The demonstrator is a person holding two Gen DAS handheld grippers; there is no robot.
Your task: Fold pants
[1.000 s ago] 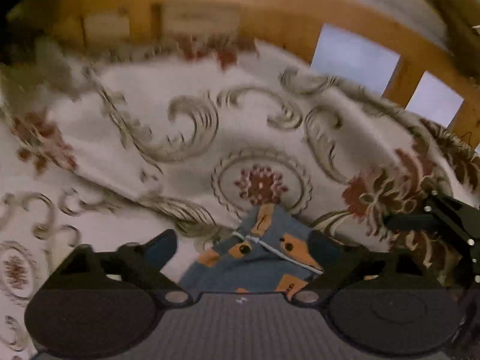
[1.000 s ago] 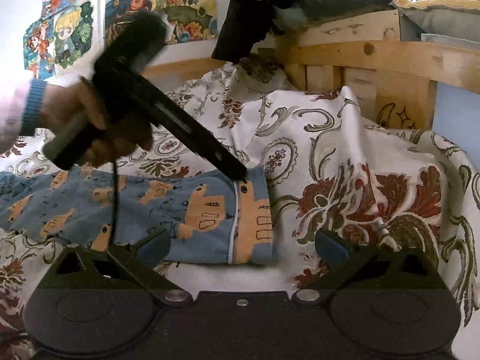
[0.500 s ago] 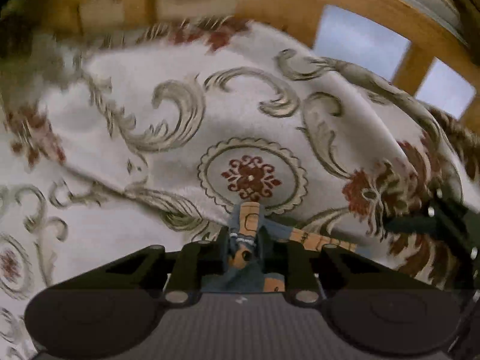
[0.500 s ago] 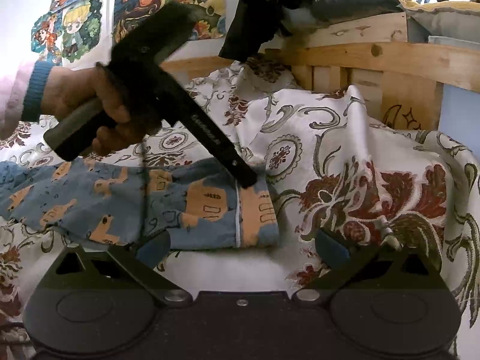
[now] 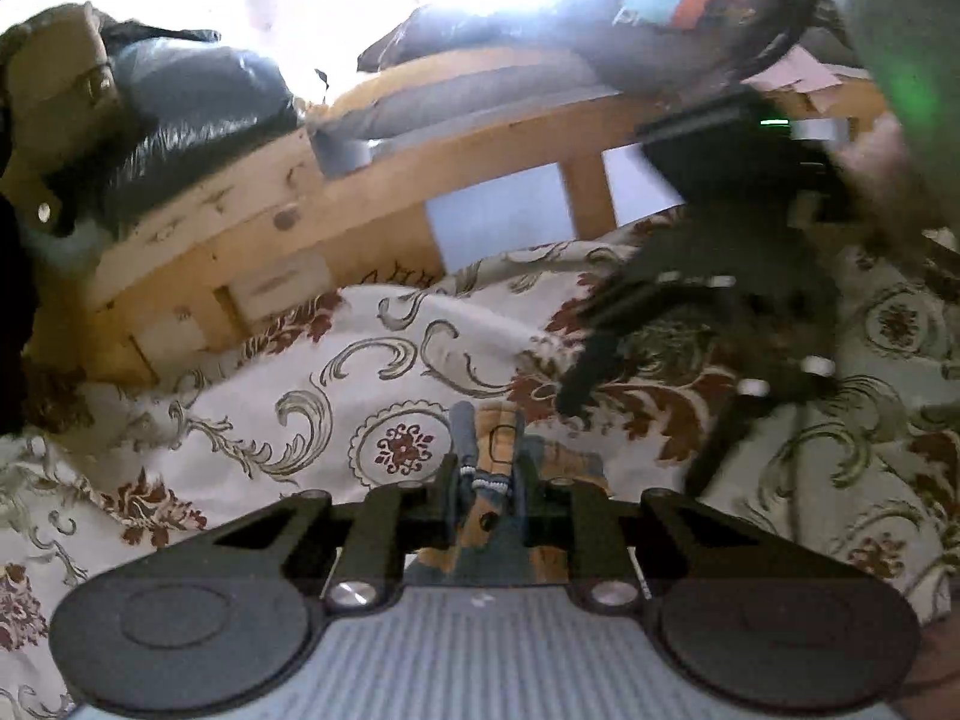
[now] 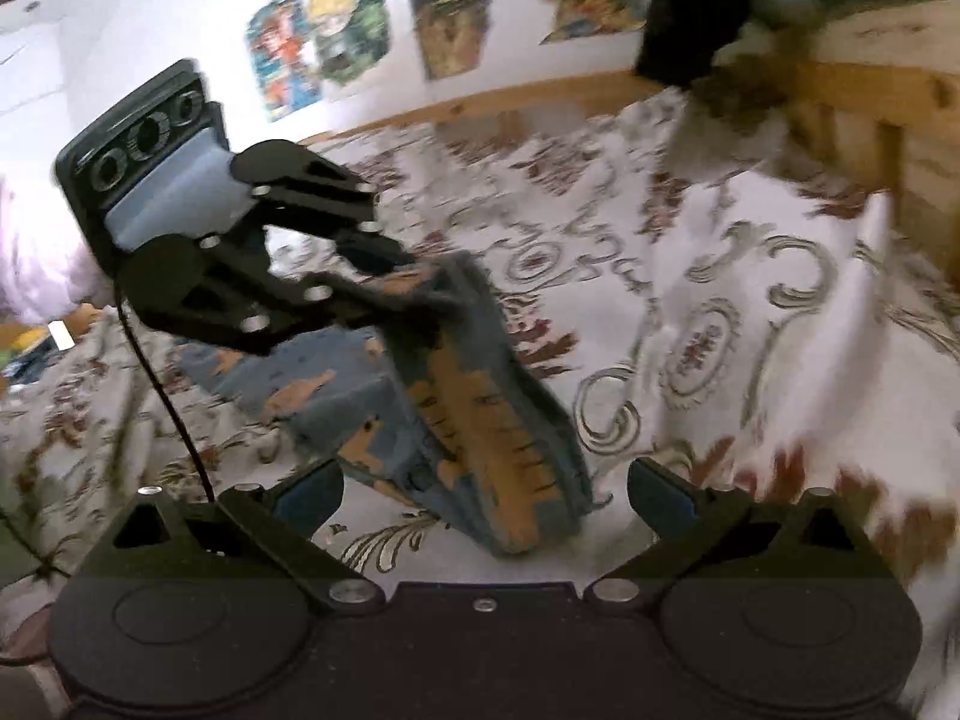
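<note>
The pants (image 6: 480,420) are blue with orange prints and lie on a floral bedspread (image 6: 750,312). In the left wrist view my left gripper (image 5: 486,471) is shut on a bunched edge of the pants (image 5: 480,456). The right wrist view shows the left gripper (image 6: 384,276) holding that edge up off the bed, so the cloth hangs tilted. My right gripper (image 6: 486,489) is open, its fingers either side of the lower near corner, not clamped on it. In the left wrist view the right gripper (image 5: 654,372) is a blurred dark shape at right.
A wooden bed frame (image 5: 384,192) runs along the far side, with dark bags and clothes (image 5: 180,114) piled on it. Posters (image 6: 342,36) hang on the white wall. A person's pale sleeve (image 6: 24,264) is at the left edge. A black cable (image 6: 162,384) hangs from the left gripper.
My left gripper went from open to shut on the pants' edge and raised it off the bed. The right gripper came closer to the near corner, which now stands between its fingers.
</note>
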